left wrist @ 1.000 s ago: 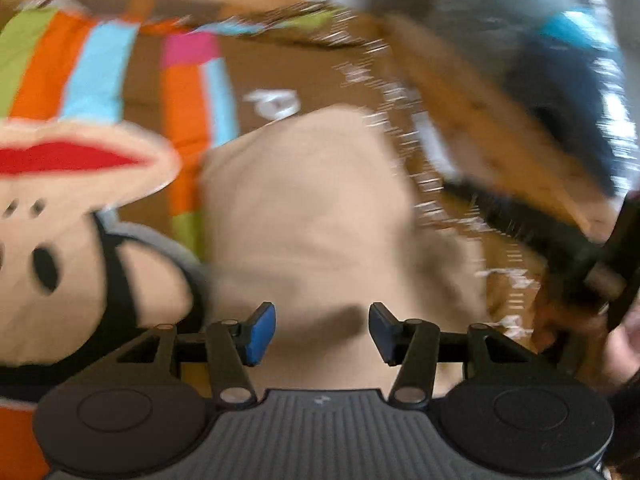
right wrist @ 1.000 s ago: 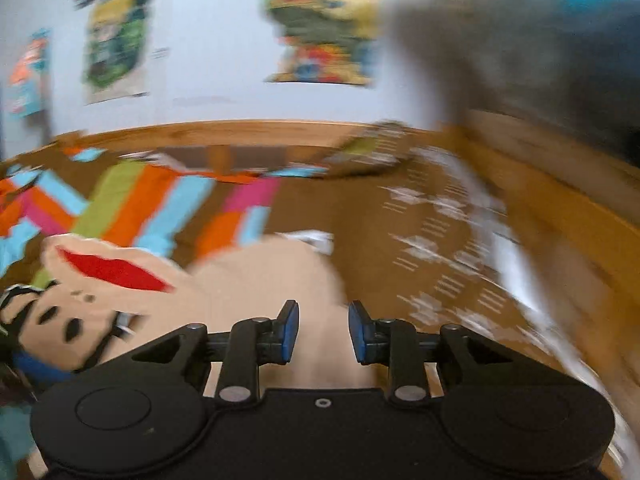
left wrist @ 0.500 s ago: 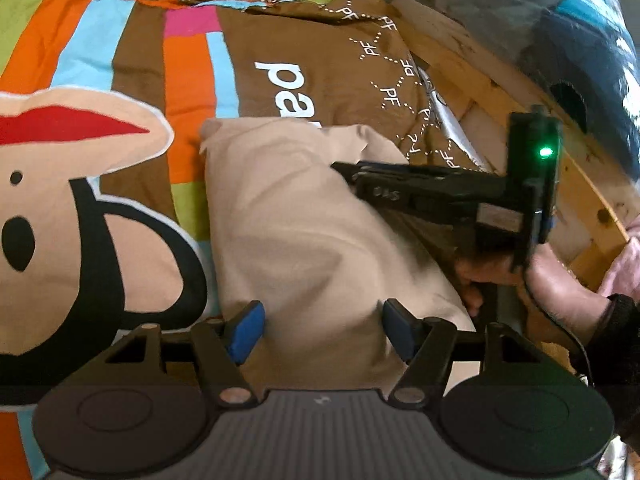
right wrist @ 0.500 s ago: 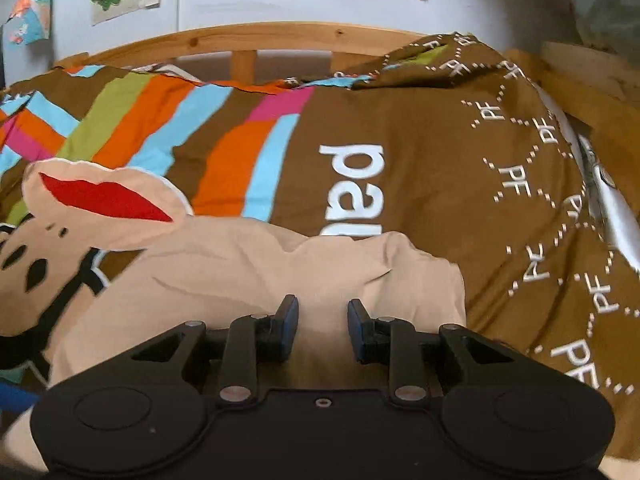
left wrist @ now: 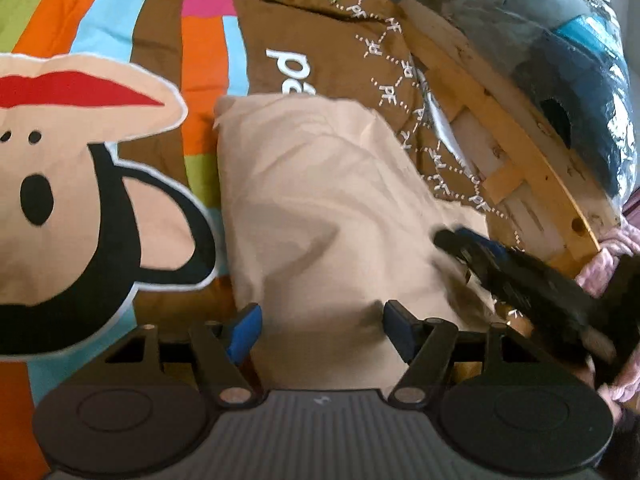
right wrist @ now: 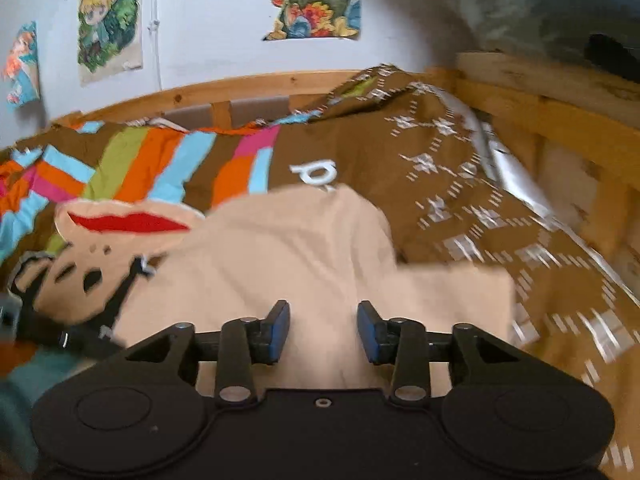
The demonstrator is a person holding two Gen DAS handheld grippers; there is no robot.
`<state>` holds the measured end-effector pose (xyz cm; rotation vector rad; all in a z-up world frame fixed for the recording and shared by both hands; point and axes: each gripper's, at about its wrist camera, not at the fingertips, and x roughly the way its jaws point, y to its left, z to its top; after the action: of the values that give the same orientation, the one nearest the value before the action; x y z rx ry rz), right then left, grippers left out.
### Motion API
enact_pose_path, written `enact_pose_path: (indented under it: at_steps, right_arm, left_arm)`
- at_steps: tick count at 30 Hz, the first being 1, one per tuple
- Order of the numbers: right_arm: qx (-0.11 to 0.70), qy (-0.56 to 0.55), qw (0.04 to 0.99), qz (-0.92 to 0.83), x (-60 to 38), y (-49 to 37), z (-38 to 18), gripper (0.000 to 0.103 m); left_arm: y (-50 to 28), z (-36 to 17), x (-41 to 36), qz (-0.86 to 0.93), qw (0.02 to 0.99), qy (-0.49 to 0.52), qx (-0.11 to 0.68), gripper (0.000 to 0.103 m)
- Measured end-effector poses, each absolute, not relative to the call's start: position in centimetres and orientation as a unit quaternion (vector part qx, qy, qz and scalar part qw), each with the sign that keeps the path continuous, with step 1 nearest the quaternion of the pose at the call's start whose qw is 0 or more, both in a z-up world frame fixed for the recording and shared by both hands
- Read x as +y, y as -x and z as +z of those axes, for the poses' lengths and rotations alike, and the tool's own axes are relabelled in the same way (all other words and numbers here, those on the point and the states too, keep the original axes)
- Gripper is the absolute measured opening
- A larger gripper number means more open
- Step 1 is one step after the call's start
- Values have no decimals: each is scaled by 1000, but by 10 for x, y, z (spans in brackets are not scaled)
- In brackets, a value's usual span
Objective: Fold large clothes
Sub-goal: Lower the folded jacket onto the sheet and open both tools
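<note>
Now the right gripper [right wrist: 323, 330] is seen with its jaws parted and nothing between them, where half a second earlier they stood nearly together above the cloth; the beige garment [left wrist: 320, 216] has evidently been let go. The left gripper [left wrist: 322, 330] is likewise spread wide and empty. The garment lies folded on the patterned bedspread [left wrist: 328, 40], beside the wooden bed frame [left wrist: 500, 120], with a flap laid out flat at its right [right wrist: 452, 292]. In the left view the right gripper [left wrist: 472, 246] is blurred low at the cloth's right edge. A fold is judged just completed, and a fresh grasp will be needed for the next.
</note>
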<state>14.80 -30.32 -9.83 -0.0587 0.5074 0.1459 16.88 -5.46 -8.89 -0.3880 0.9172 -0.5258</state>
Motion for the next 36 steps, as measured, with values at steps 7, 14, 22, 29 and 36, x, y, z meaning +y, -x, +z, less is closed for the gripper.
enact_pose_path:
  at_steps: [7,14,22,29,36]
  right_arm:
    - [276,48,959,34,-302,-131,-134,42]
    - [224,-22,974,12,-337,-112,-106,67]
    - [288,-143,947,21,-379,-120,-123,89]
    - [312,-95,945,31,-361,-130,-130,101]
    - [299,-93,950,12,-357,-132,-139,102]
  left_arm:
    - [-174,-105,-60,-246,845,177,441,78]
    - [-177,-100,-57,-249,848,174,434,86]
    - [-182,-96,-51,-247,851,201,418,96]
    - [-184,-101,-55,-243,851,190,426,100]
    - [-185,-105,-54,-242,849,193,428,102]
